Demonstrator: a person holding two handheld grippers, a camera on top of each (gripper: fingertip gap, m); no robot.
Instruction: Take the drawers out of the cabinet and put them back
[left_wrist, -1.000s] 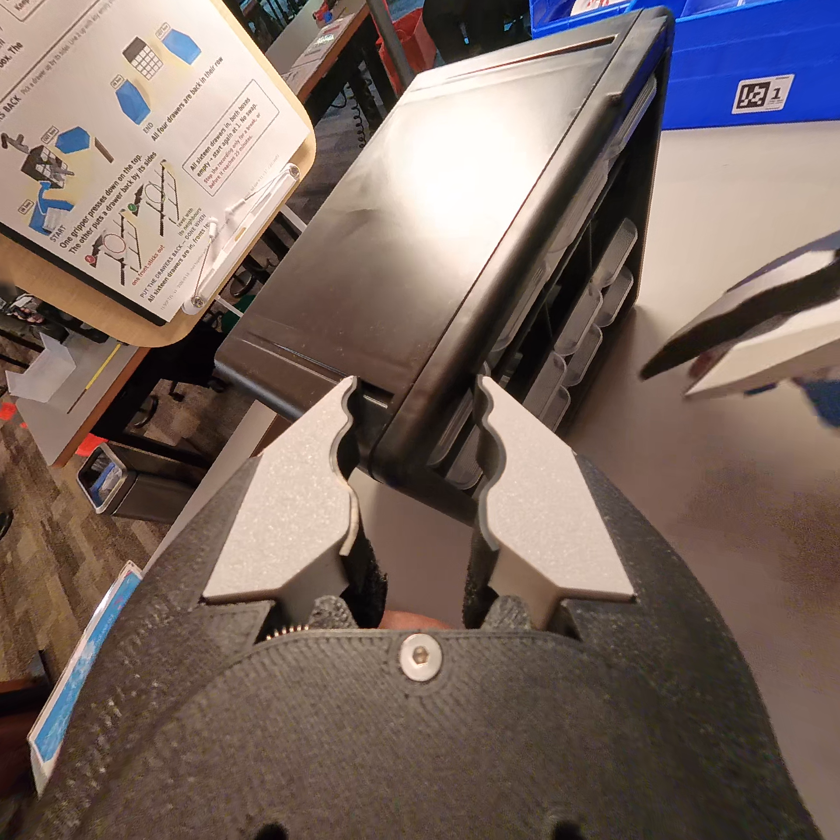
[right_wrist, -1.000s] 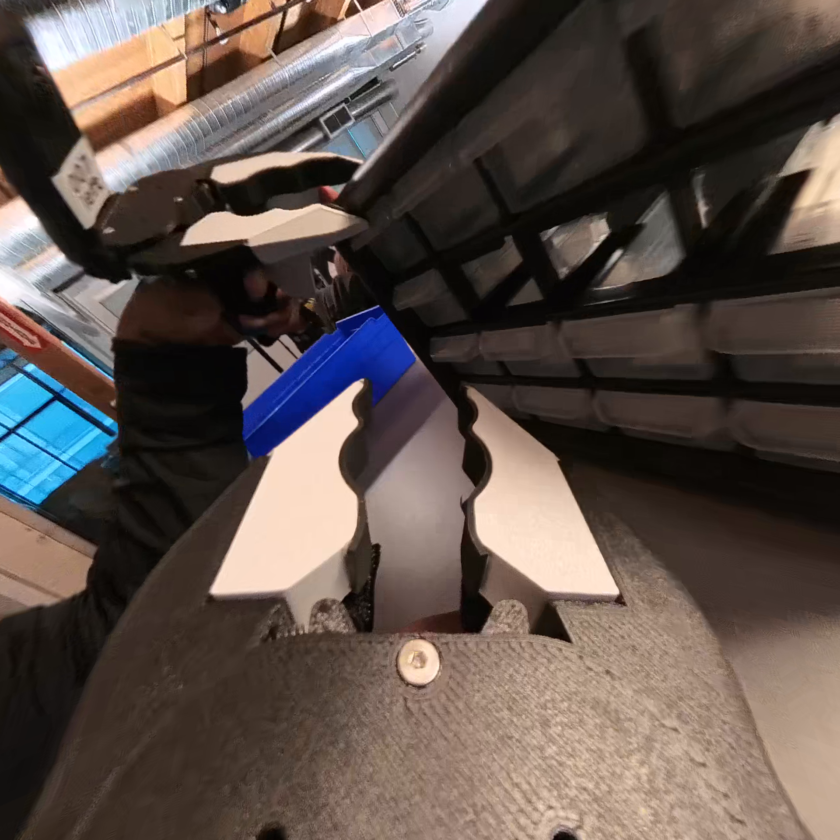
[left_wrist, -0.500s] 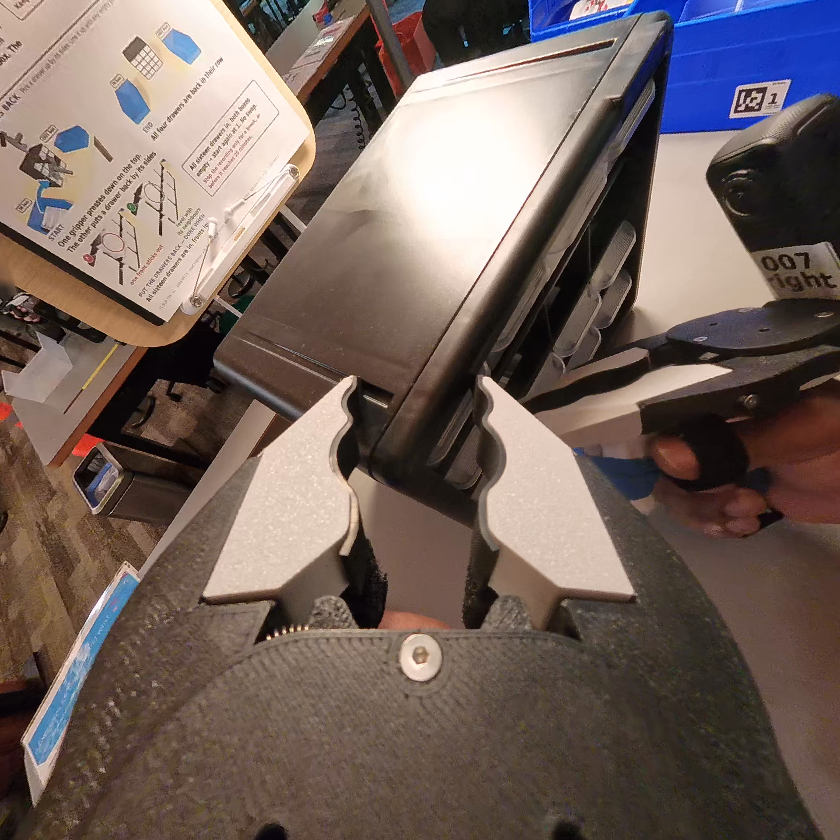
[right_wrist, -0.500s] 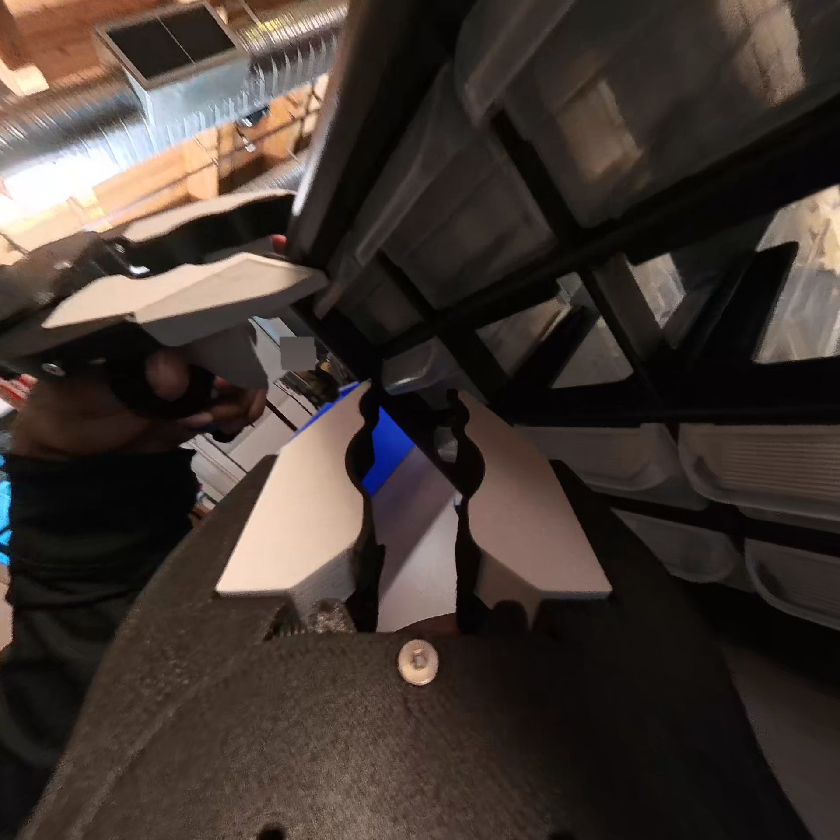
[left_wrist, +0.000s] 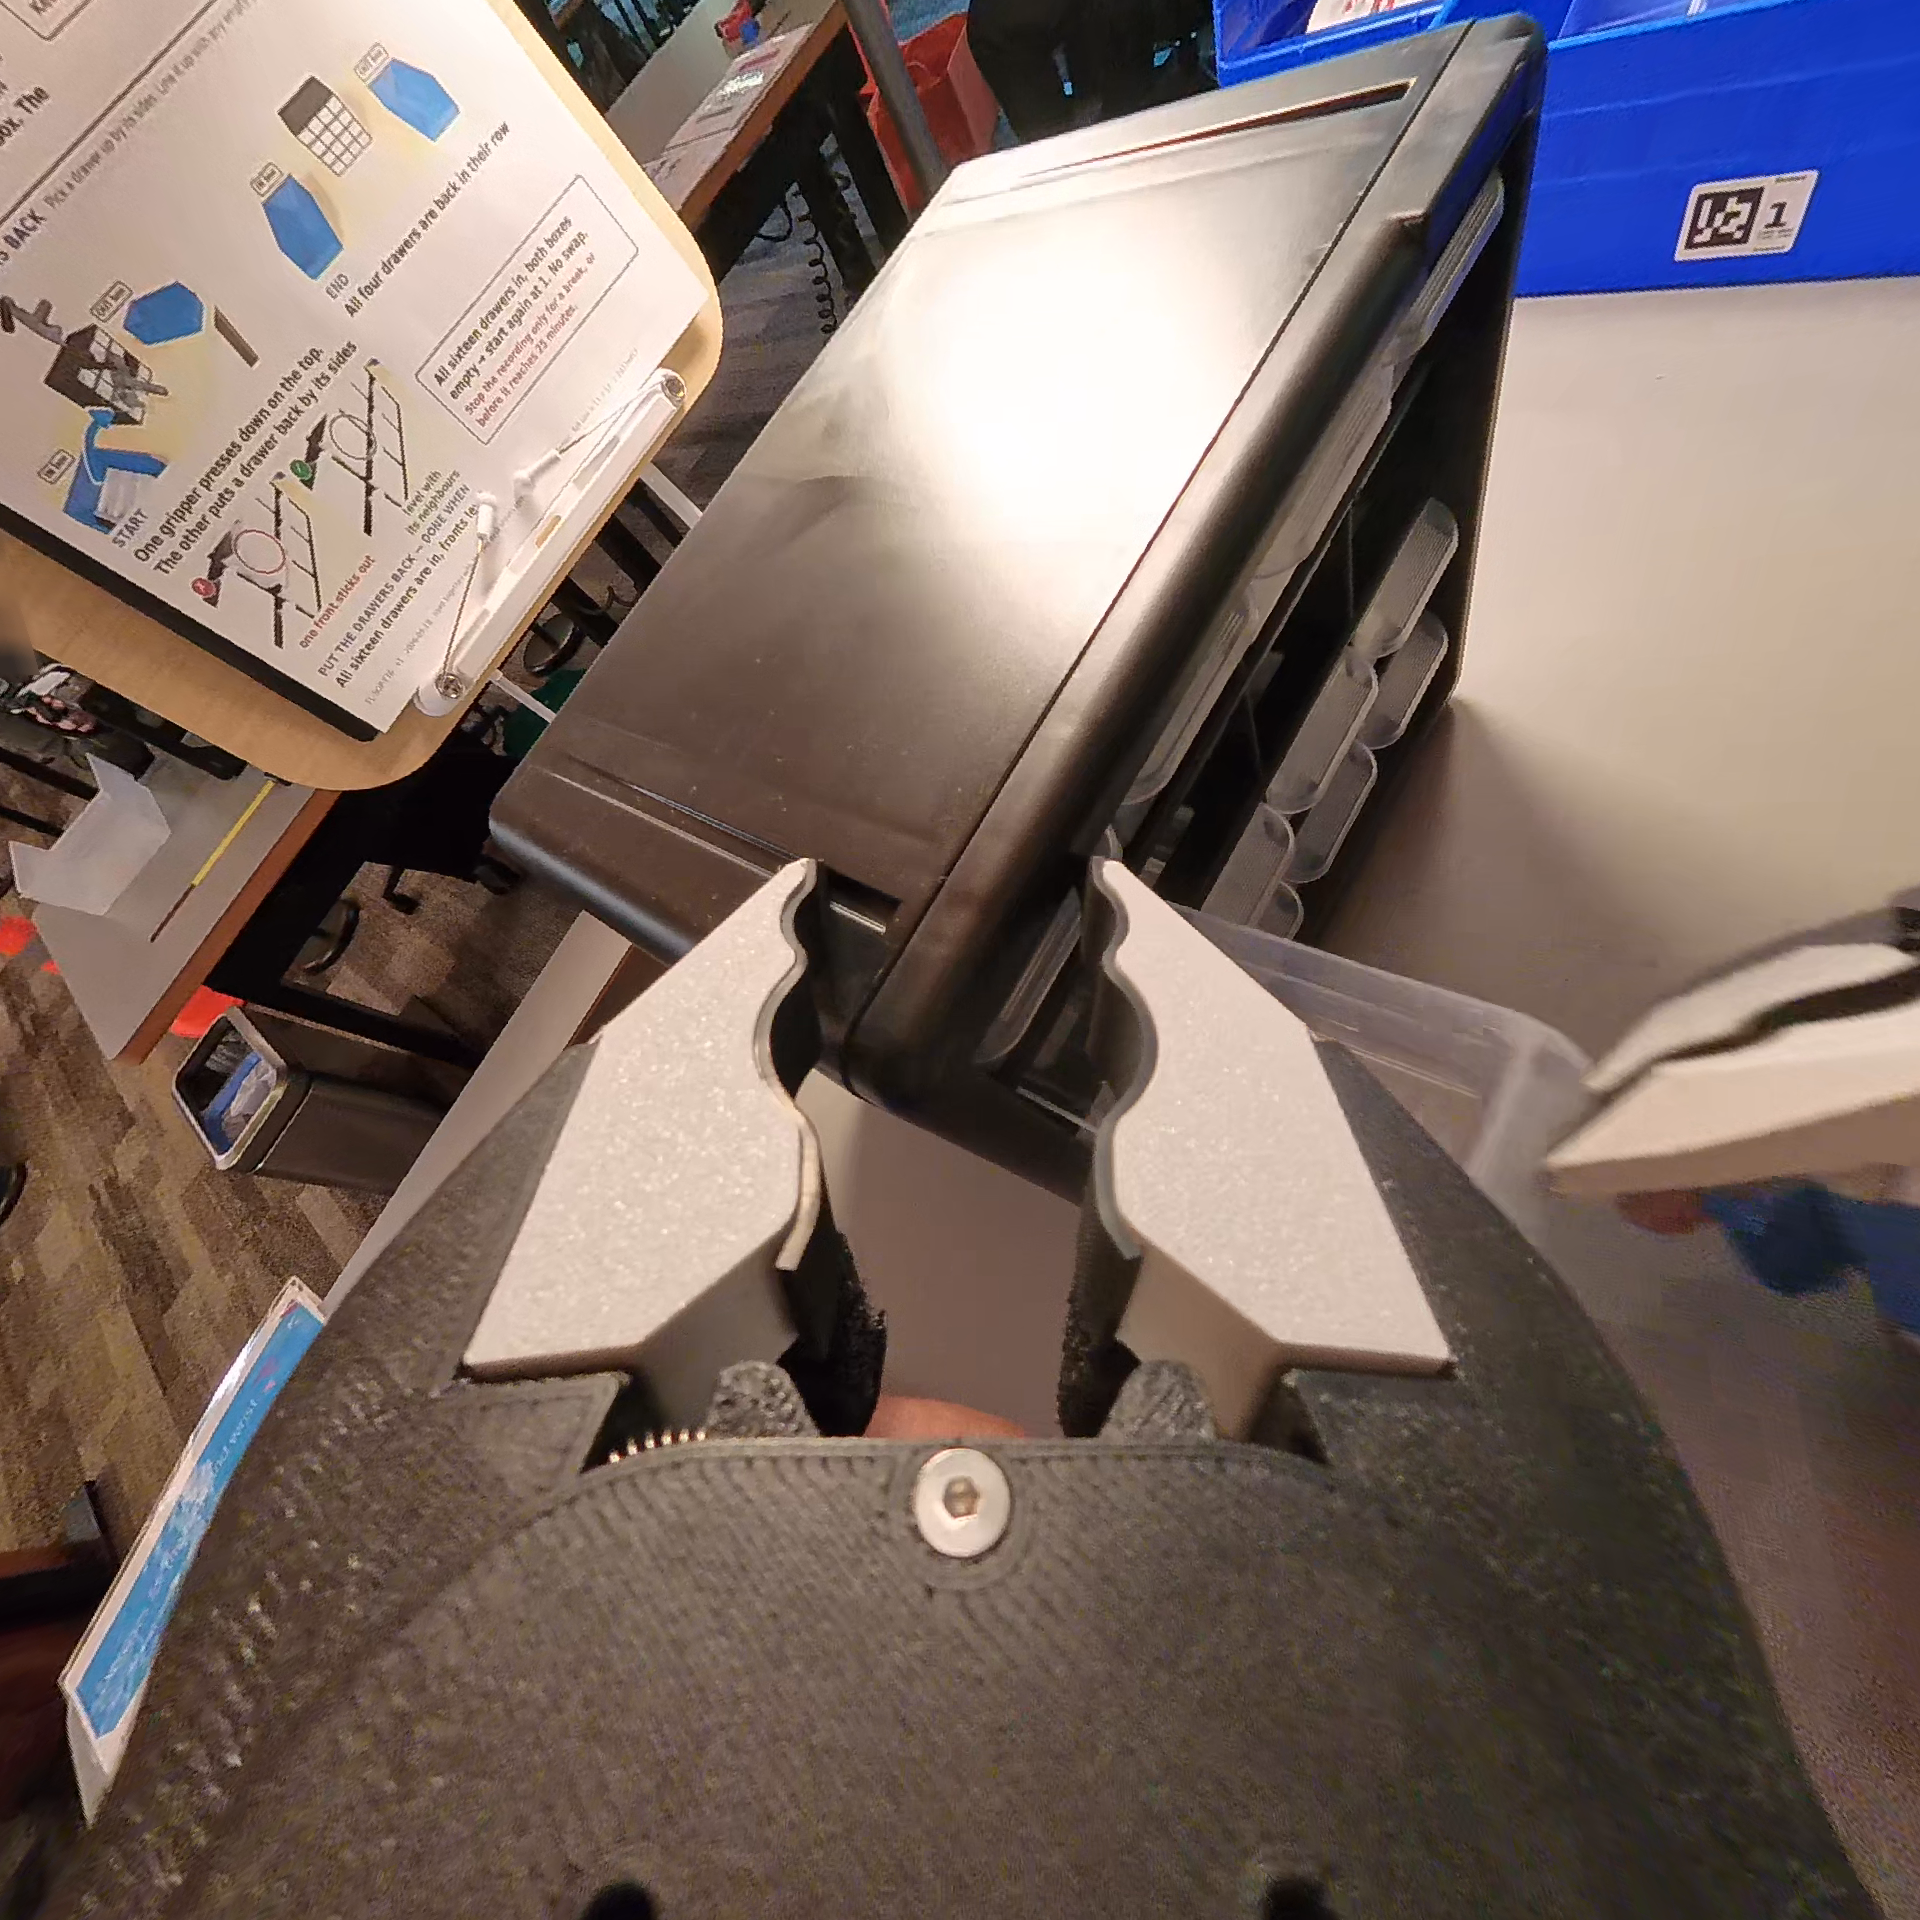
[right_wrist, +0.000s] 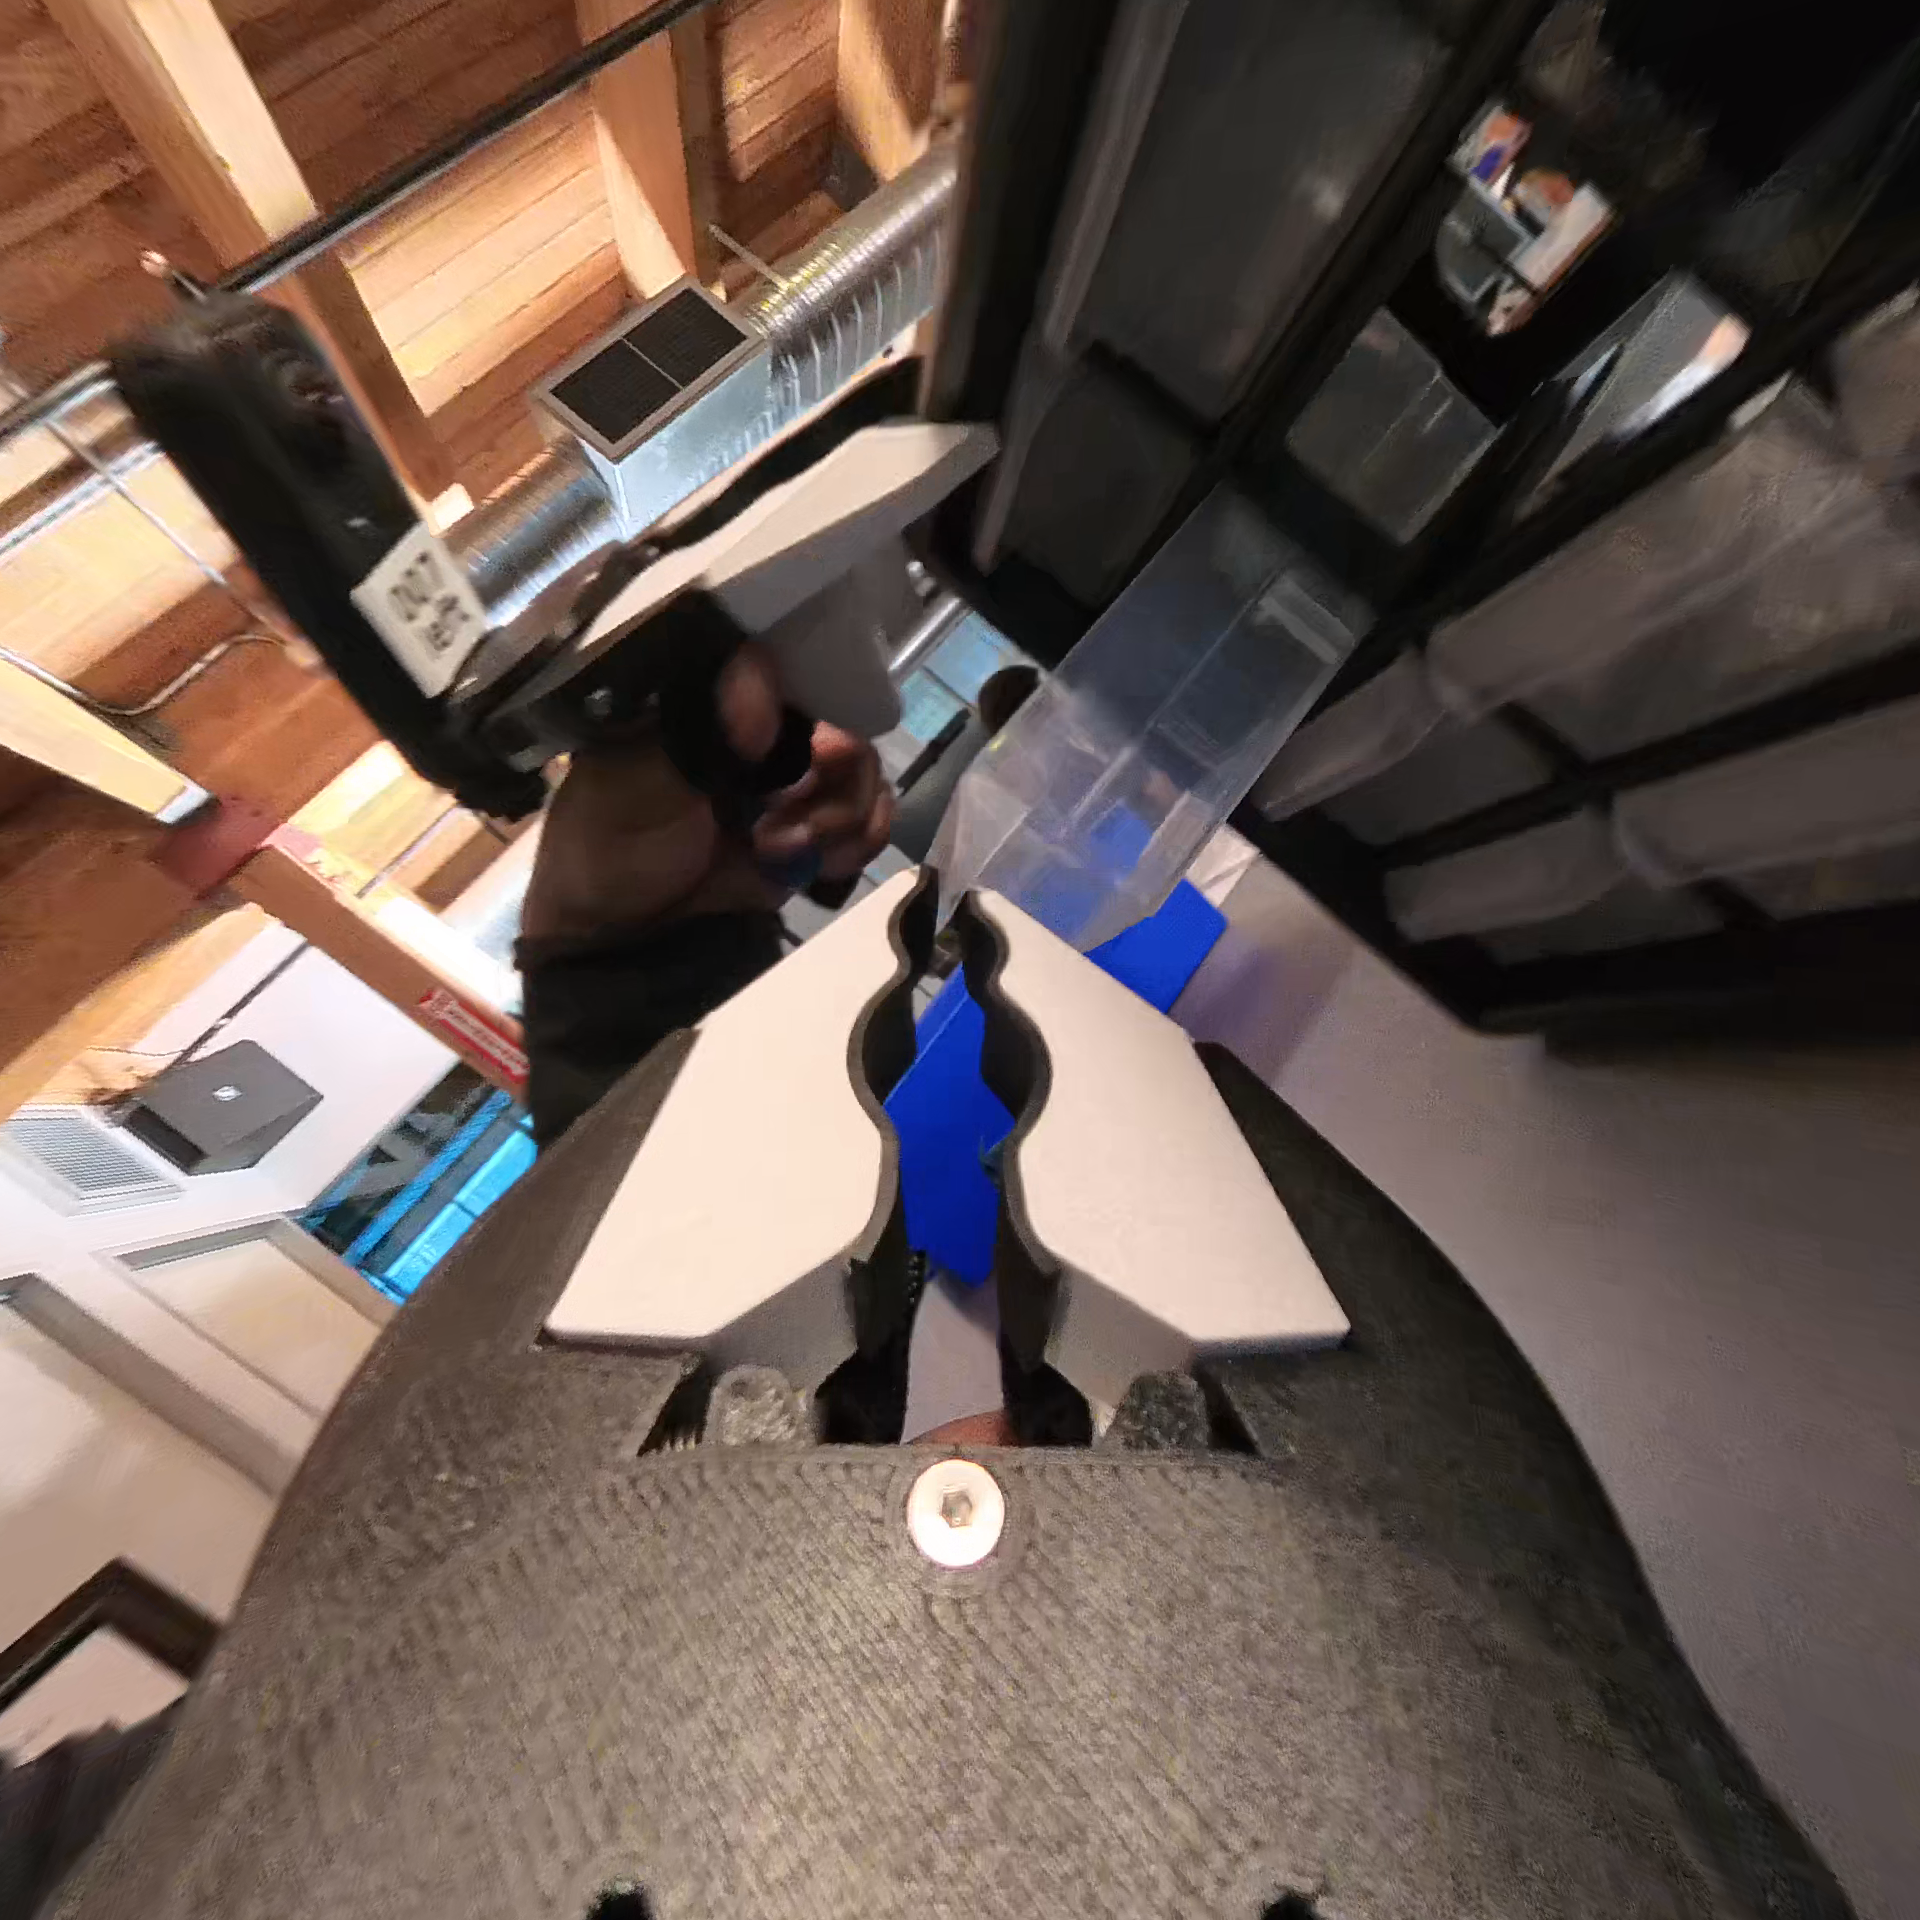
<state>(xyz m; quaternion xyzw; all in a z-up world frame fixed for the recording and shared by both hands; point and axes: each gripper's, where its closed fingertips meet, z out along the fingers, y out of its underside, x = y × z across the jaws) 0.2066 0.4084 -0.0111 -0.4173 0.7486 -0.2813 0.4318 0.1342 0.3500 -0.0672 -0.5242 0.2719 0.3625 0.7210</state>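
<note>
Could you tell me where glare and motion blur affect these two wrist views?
Left wrist view: a broad bright glare patch sits on the black cabinet top, and the right gripper at the frame's right edge is smeared by motion. Right wrist view: the clear drawer, the cabinet's drawer fronts and the left gripper are all soft with blur; only the near grey fingers look sharp.

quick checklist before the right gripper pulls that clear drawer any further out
1. Right gripper closed on the clear drawer's front lip: ok, fingers pinch it at the tips.
2. Drawer free of the cabinet: not ok, its back end is still in the slot.
3. Left gripper steadying the cabinet: cannot tell, open fingers straddle the top front edge; contact is unclear.
4. Grip depth: not ok, only the thin lip is caught.
5. Table in front free for the drawer: ok.
</note>
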